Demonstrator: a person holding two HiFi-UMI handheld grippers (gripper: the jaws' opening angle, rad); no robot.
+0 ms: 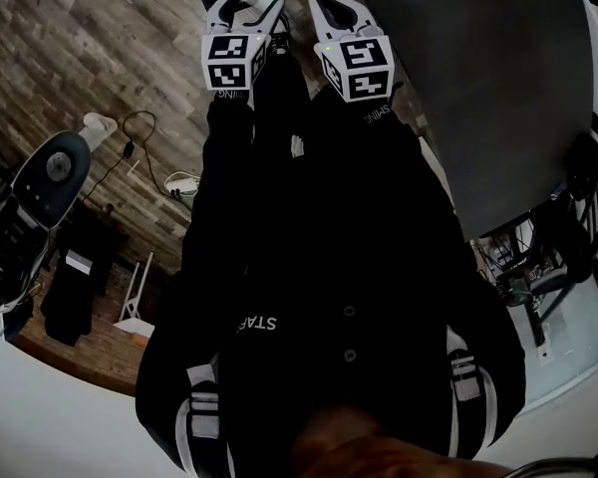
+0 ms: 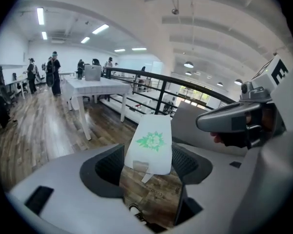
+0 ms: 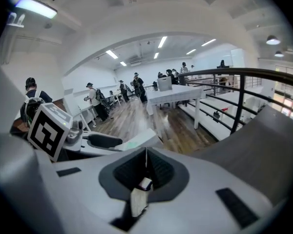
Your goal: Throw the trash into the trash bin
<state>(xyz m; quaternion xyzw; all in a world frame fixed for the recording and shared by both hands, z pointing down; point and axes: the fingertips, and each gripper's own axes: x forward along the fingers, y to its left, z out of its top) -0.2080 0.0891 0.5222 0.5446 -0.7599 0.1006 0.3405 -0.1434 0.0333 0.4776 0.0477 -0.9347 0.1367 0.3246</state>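
A: So, which step is this?

B: Carrying, I judge. The left gripper (image 2: 147,164) has its jaws closed on a white packet (image 2: 151,143) with a green flower print, which stands up between the pads. The right gripper (image 3: 146,168) has its jaws pressed together, with a small pale scrap (image 3: 138,199) caught low between them; what it is I cannot tell

A: And the trash bin?

B: It shows in no view. The head view has both grippers raised side by side in front of the person's dark jacket (image 1: 329,267), over a wooden floor (image 1: 100,58), with a grey table (image 1: 478,88) just to the right. The gripper views look out across an open room with a railing (image 2: 156,84) and people (image 2: 52,67) far off

A: Nothing thrown away yet, then?

B: So it looks; both pieces are in the jaws, off the table. The next move calls for finding the bin, bringing each gripper over its mouth, and spreading the jaws only there. The packet looks thin and light, so it may drift aside if released from high up
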